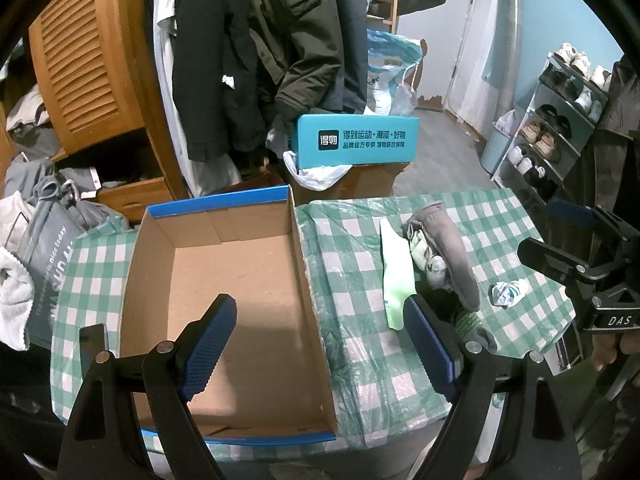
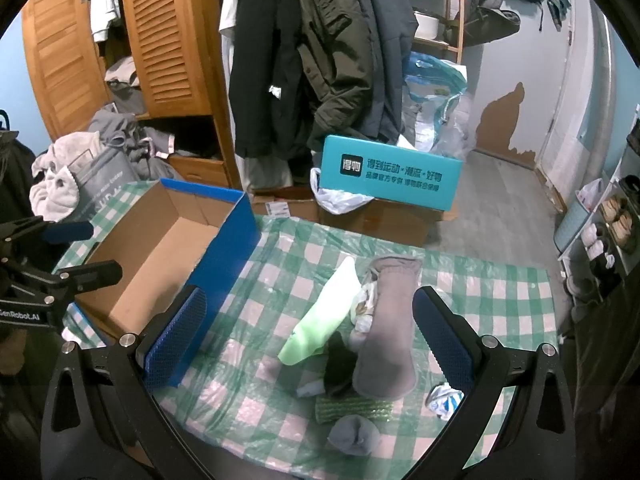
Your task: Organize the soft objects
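Cluttered bedroom corner, coats hanging at the top of both views and a louvred wooden wardrobe (image 2: pixel 160 40) at upper left, with a bench under a green-and-white checked plastic cloth (image 2: pixel 280 272) filling the lower half. On the cloth's left side sits an open cardboard shoebox with blue outer walls (image 1: pixel 236 280), and it looks bare inside. The soft stuff is all heaped right of centre: a long grey fleece sock (image 2: pixel 386 324), a pale green sock (image 2: pixel 320 320) leaning against it, a black sock (image 2: pixel 340 364) at their base, a balled grey sock (image 2: pixel 354 434) near the bottom edge, and a small white-and-blue crumpled sock (image 2: pixel 442 398) off to the right. Both tools are spread wide and carry nothing; the left gripper (image 1: pixel 320 344) hovers over the box's near edge, the right gripper (image 2: pixel 310 340) is lined up above the pile. So I'd say sorting hasn't really started yet. Next move is probably dropping the right fingers (image 2: pixel 444 344) around one sock, likely the grey fleece one on top, pinching only that, then carrying it left into the box.
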The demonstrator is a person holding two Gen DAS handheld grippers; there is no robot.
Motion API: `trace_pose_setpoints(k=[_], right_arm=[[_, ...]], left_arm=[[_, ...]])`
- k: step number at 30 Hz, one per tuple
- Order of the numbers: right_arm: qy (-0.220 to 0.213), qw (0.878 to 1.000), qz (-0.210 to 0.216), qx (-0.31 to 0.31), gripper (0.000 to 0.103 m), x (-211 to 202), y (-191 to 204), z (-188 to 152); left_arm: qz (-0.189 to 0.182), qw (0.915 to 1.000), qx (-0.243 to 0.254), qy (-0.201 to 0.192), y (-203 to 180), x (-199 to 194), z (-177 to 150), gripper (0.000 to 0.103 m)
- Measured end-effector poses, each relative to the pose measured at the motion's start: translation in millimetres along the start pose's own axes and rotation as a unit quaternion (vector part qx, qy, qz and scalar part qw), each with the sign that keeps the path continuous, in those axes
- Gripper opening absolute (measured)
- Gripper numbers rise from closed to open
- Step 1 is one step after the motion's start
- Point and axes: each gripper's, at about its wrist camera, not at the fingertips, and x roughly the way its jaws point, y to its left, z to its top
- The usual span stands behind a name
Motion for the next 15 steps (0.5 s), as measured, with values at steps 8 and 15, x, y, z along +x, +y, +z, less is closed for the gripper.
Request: trace_pose_setpoints(k=[8, 15], right_arm=[[0.001, 1.0, 0.001, 0.001, 0.102, -0.1, 1.0, 0.2], [0.001, 1.0, 0.0, 0.0, 0.102, -0.7, 1.6, 0.0]], left_arm=[[-0.001, 1.0, 0.0, -0.001, 0.4, -0.4, -2.3, 0.087], [-0.001, 1.0, 0.001, 0.0, 0.1, -0.2, -2.3, 0.087]])
